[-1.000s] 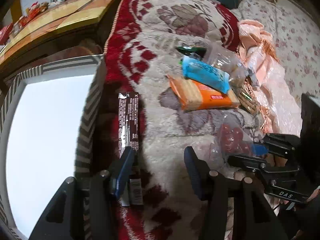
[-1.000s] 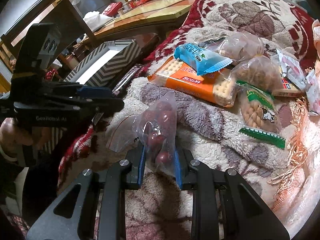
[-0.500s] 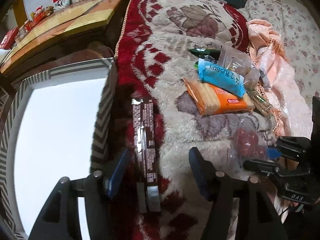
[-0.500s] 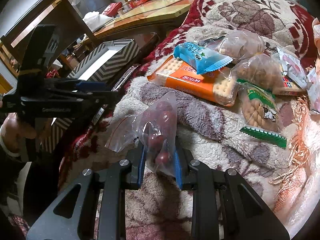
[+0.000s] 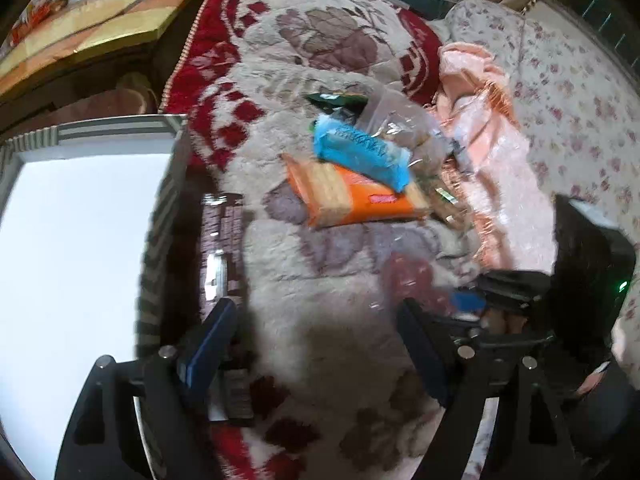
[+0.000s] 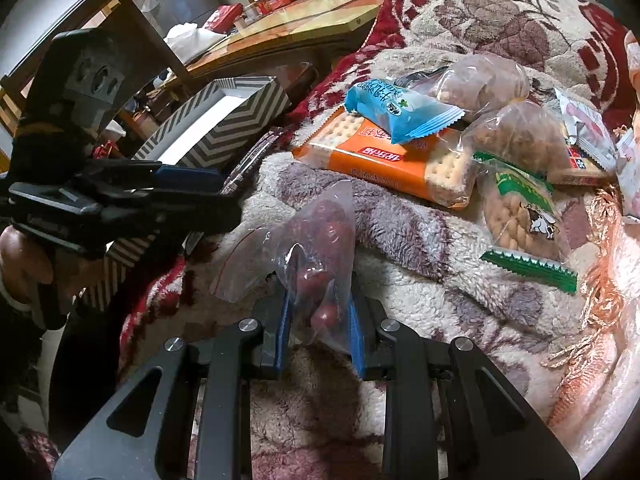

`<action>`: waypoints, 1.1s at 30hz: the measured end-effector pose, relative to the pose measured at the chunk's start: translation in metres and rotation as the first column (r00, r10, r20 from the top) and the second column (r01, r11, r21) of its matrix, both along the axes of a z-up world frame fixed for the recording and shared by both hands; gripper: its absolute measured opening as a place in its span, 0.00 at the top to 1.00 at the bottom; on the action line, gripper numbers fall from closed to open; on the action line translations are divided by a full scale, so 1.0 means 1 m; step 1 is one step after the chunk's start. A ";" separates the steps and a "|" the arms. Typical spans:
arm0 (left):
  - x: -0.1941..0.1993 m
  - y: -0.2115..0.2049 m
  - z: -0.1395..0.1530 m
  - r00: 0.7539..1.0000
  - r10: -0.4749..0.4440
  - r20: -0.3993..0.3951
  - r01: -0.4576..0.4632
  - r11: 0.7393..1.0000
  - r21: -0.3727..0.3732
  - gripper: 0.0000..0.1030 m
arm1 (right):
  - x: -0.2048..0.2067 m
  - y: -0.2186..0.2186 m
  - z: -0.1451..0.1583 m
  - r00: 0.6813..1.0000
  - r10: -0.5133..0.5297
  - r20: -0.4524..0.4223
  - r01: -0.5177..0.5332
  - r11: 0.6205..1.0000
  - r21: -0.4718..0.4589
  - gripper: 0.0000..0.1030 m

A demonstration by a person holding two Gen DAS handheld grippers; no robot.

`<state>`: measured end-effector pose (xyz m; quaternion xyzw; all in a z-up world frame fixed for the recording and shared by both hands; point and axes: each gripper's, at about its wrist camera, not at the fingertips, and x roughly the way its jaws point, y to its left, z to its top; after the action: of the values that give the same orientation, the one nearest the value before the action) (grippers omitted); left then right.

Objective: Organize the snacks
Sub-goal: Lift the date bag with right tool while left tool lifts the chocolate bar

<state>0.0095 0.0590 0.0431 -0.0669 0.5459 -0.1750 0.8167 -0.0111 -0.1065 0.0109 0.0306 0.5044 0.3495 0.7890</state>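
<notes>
across the fleecy red-and-cream blanket [image 6: 400, 292] the snacks lie in a loose heap, with a pink cloth [image 5: 492, 148] bunched at its far side and a wooden table [image 6: 304, 20] beyond; beside the blanket's edge stands the striped box [image 6: 224, 128], its white inside bare; since a second ago the left gripper [image 5: 316, 344] has shifted off the dark wrapper bar [image 5: 220, 240], which now lies by its left finger in the gap between blanket and box, and its jaws are opening with nothing between them; that looks like a let-go or a miss, so the bar is not yet boxed; the right gripper [image 6: 318, 316] has stayed put, jaws clamped on the clear bag of red fruit [image 6: 320, 248]; further off wait the orange cracker pack [image 6: 384, 156], then the blue packet [image 6: 396, 110] on top of it.
</notes>
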 end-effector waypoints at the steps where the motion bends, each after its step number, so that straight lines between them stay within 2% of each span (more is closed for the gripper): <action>1: -0.001 0.001 0.000 1.000 0.008 0.010 -0.009 1.000 0.021 0.20 | 0.000 0.000 0.000 1.000 0.001 0.000 -0.001 1.000 0.000 0.77; 9: 0.001 0.026 -0.001 0.999 0.049 0.022 -0.050 0.997 0.059 0.19 | 0.000 -0.001 -0.001 1.000 0.001 -0.003 -0.001 1.000 0.001 0.77; 13: 0.001 0.042 0.001 0.996 0.087 0.009 -0.087 0.996 0.007 0.19 | 0.000 -0.001 -0.001 1.000 0.002 -0.001 -0.002 1.000 0.001 0.77; 15: -0.002 0.037 0.005 0.998 0.060 0.021 -0.059 0.998 -0.014 0.19 | 0.000 -0.001 -0.001 1.000 0.002 -0.001 -0.002 1.000 0.002 0.77; 18: -0.001 0.026 0.004 0.999 0.039 0.021 -0.039 0.999 -0.006 0.19 | 0.000 -0.001 -0.001 1.000 0.003 0.000 -0.003 1.000 0.000 0.77; 24: 0.009 0.009 -0.009 0.999 0.046 -0.003 -0.045 0.991 0.126 0.19 | 0.000 -0.001 -0.001 1.000 0.002 0.000 -0.002 1.000 0.001 0.77; 28: 0.013 -0.003 -0.017 0.998 0.058 -0.003 -0.056 0.971 0.231 0.20 | 0.000 0.001 0.000 1.000 0.001 0.014 -0.001 1.000 -0.012 0.77; 29: 0.013 -0.004 -0.016 0.998 0.062 -0.005 -0.060 0.972 0.226 0.21 | -0.001 0.003 0.000 1.000 0.005 0.021 -0.004 1.000 -0.019 0.77; 33: 0.007 -0.004 -0.001 0.999 0.034 0.003 -0.034 0.995 0.097 0.22 | -0.002 0.003 0.000 1.000 0.006 0.024 -0.006 1.000 -0.020 0.77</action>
<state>0.0163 0.0554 0.0416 -0.0365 0.5520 -0.1345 0.8221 -0.0129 -0.1034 0.0112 0.0169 0.4986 0.3471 0.7941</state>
